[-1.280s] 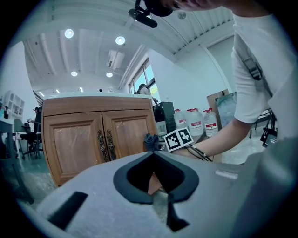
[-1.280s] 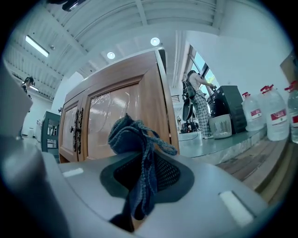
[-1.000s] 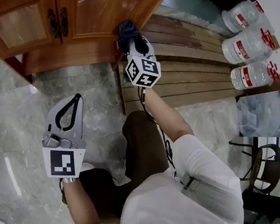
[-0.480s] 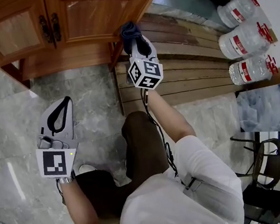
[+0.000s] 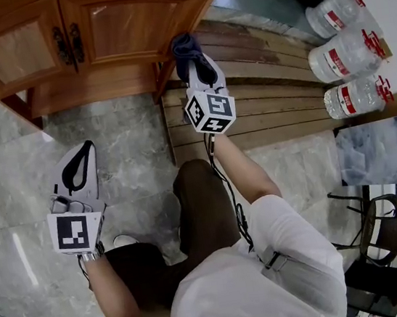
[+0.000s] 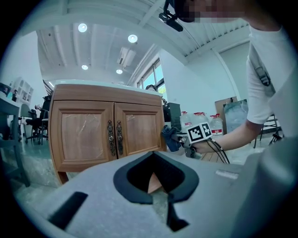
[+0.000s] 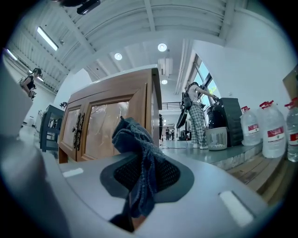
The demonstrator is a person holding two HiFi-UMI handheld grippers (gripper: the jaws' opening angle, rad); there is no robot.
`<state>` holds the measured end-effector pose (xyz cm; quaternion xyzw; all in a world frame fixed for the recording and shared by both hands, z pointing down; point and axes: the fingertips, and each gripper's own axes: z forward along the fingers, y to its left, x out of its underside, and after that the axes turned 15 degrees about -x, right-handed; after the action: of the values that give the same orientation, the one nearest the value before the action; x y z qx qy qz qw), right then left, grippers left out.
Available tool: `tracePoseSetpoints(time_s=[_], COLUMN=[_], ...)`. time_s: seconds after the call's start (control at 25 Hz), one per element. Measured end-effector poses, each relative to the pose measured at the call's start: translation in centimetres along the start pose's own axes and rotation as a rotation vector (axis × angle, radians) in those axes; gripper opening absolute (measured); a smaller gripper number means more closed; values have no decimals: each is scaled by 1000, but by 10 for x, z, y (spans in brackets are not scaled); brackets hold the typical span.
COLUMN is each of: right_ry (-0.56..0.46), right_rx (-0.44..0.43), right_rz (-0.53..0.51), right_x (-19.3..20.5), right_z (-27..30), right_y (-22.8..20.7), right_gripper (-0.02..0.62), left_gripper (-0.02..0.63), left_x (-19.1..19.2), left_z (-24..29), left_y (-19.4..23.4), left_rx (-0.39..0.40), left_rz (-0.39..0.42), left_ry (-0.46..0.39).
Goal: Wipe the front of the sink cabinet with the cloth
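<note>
The wooden sink cabinet (image 5: 128,25) has two doors with dark handles (image 5: 65,44) and fills the top of the head view. My right gripper (image 5: 191,56) is shut on a dark blue cloth (image 5: 182,45), held at the cabinet's right front corner. In the right gripper view the cloth (image 7: 137,153) hangs bunched between the jaws of the right gripper (image 7: 139,186), with the cabinet (image 7: 111,123) just beyond. My left gripper (image 5: 82,150) is shut and holds nothing, low over the marble floor, well short of the cabinet. The left gripper (image 6: 156,186) faces the cabinet doors (image 6: 107,135).
A wooden plank platform (image 5: 271,100) lies right of the cabinet, with three large water bottles (image 5: 346,60) on its far side. Grey marble floor (image 5: 12,187) spreads to the left. A chair (image 5: 378,235) and a blue-white picture (image 5: 377,154) stand at the right. The person's knee (image 5: 199,190) is below the right gripper.
The left gripper has drifted a little left and back over the floor. The right gripper keeps the cloth at the cabinet's right corner, shifted slightly right.
</note>
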<state>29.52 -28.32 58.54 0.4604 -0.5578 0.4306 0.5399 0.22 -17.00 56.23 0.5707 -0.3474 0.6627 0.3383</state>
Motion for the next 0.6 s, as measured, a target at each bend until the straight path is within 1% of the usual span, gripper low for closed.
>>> tracePoseSetpoints(time_s=[0.2, 0.44, 0.6], right_ry=[-27, -53, -42], right_rx=[-44, -120, -158], right_rz=[26, 55, 72], right_x=[-16, -31, -34], right_z=[-6, -6, -2], right_y=[18, 59, 81], right_gripper=[74, 74, 74], left_gripper=[2, 2, 2], left_x=[2, 4, 12], left_z=[3, 0, -1], left_y=[4, 22, 37], left_rx=[0, -12, -24], left_rz=[4, -16, -47], left_ry=[-12, -17, 6])
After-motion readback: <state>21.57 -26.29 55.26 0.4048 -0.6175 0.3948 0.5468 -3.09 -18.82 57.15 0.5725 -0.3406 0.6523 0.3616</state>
